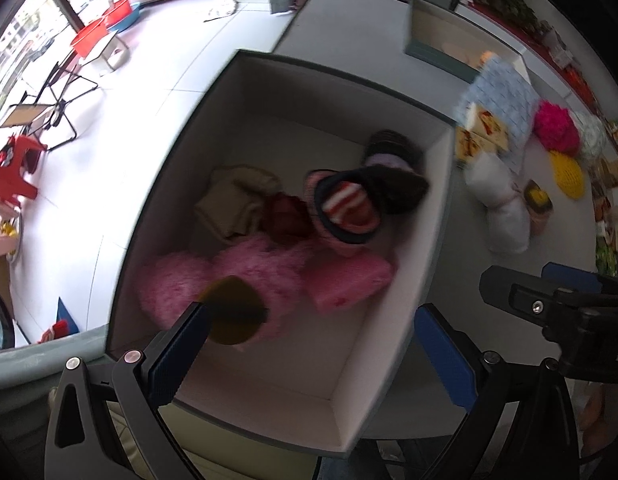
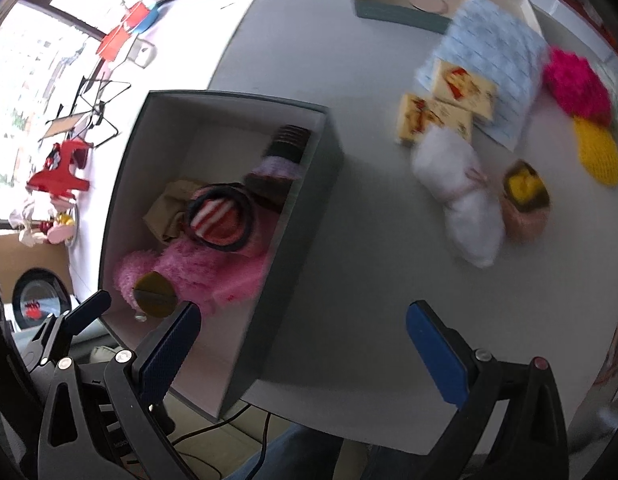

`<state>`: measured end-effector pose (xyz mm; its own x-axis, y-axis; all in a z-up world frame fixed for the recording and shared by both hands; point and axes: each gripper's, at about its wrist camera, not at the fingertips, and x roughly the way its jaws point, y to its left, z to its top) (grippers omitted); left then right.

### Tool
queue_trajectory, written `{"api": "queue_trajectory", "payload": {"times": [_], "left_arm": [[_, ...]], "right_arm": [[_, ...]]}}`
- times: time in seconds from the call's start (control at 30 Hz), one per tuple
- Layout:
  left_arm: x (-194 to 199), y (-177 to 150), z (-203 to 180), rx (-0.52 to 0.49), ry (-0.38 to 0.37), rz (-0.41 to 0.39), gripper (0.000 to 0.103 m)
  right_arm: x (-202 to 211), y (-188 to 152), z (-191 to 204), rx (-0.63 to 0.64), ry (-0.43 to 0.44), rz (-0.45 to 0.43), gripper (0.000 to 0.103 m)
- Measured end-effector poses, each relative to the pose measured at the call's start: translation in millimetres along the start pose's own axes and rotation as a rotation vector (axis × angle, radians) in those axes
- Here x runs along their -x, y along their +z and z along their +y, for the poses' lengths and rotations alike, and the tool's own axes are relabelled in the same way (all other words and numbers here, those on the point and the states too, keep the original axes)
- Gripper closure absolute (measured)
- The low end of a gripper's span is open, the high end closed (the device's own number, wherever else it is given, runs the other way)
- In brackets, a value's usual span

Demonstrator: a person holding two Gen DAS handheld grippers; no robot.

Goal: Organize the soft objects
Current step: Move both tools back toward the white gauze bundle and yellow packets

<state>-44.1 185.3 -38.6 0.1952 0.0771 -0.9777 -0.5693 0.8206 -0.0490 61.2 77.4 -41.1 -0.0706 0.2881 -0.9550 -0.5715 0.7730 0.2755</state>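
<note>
A grey box with a white inside [image 1: 433, 208] [image 2: 305, 184] stands on the white table. In it lie a pink plush toy [image 1: 245, 280] [image 2: 189, 268], a striped knit hat [image 1: 345, 208] [image 2: 217, 216], an olive cloth [image 1: 233, 200] and dark rolled socks [image 1: 393, 148]. My left gripper [image 1: 313, 340] is open and empty above the box's near end. My right gripper [image 2: 305, 336] is open and empty over the box's right wall and the bare table; it also shows at the right of the left wrist view [image 1: 549, 304]. On the table to the right lie a white soft bundle [image 2: 461, 200], a magenta pompom [image 2: 577, 80] and a yellow knit piece [image 2: 597, 152].
Two small printed boxes [image 2: 441, 108] lie on a blue-white pack [image 2: 497, 60]. A small pot with yellow contents [image 2: 525, 192] stands by the white bundle. A second open box [image 2: 401, 4] stands at the table's far edge. Folding stools and red items are on the floor to the left.
</note>
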Motion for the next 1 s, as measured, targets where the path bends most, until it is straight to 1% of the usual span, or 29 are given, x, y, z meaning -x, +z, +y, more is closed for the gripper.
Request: {"api": "queue_trajectory", "payload": {"times": [0.27, 0.47, 0.57, 0.63, 0.77, 0.8, 0.87, 0.93, 1.0], "left_arm": [[-2, 0, -62, -0.102, -0.03, 0.029, 0.0], [-8, 3, -124, -0.178, -0.078, 0.049, 0.0], [-18, 7, -148, -0.182, -0.076, 0.056, 0.0], [-28, 14, -157, -0.158, -0.072, 0.066, 0.0], [-52, 36, -171, -0.063, -0.09, 0.095, 0.0], [-59, 42, -174, -0.034, -0.085, 0.096, 0.0], [-70, 51, -177, 0.016, -0.097, 0.11, 0.0], [-80, 60, -177, 0.076, -0.098, 0.119, 0.0], [-92, 69, -175, 0.131, -0.086, 0.124, 0.0]], "right_arm": [[1, -20, -78, -0.149, 0.0, 0.011, 0.0], [6, -31, -149, -0.31, -0.014, 0.0, 0.0], [7, -32, -179, -0.378, -0.024, -0.009, 0.0], [6, -29, -196, -0.403, -0.027, -0.007, 0.0], [7, -21, -220, -0.434, -0.028, -0.023, 0.0], [9, -20, -229, -0.466, -0.016, -0.042, 0.0], [11, -18, -244, -0.512, 0.014, -0.056, 0.0], [12, -12, -253, -0.52, 0.031, -0.074, 0.0], [12, -4, -257, -0.51, 0.031, -0.088, 0.0]]}}
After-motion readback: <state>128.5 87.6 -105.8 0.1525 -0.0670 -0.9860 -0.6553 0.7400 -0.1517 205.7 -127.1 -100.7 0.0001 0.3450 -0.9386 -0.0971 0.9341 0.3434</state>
